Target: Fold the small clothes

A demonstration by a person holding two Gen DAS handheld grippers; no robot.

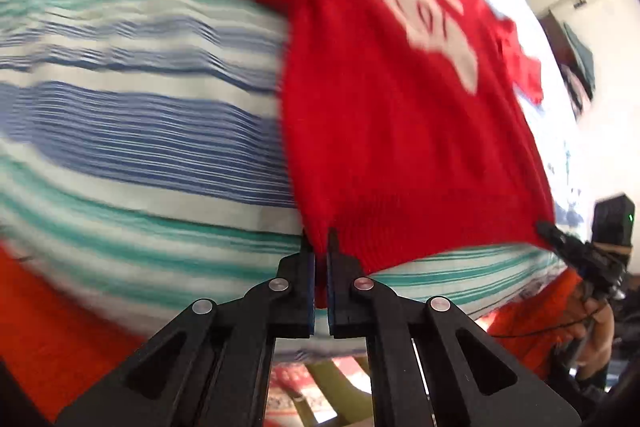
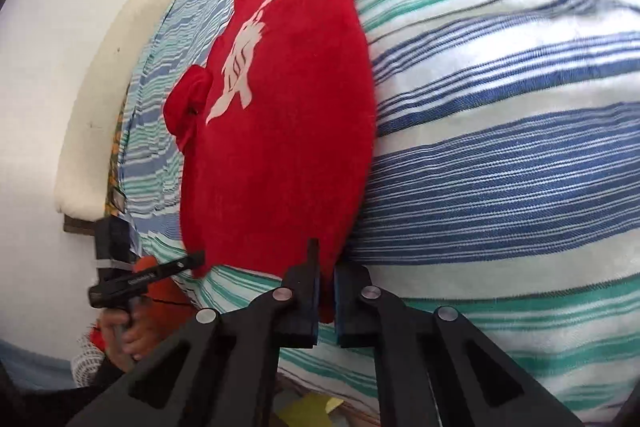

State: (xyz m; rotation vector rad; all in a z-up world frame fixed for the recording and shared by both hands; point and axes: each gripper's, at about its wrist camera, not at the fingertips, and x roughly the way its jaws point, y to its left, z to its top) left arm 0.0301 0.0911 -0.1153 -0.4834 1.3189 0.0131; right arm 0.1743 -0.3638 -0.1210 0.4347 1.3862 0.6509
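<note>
A small red sweater [image 1: 384, 131] with a white print lies spread on a striped bed cover [image 1: 140, 131]. My left gripper [image 1: 321, 247] is shut on the sweater's hem at its left corner. My right gripper [image 2: 326, 269] is shut on the hem at the right corner of the sweater [image 2: 280, 131]. The right gripper also shows in the left wrist view [image 1: 560, 235], pinching the far hem corner. The left gripper shows in the right wrist view [image 2: 192, 261], on the other corner. The hem is stretched between the two grippers. The sleeves lie bunched at the sides.
The blue, green and white striped cover [image 2: 500, 147] spreads wide around the sweater. A white wall [image 2: 60, 27] and a pale cushion [image 2: 104, 99] stand past the bed's far side. An orange surface [image 1: 52, 327] lies below the bed edge.
</note>
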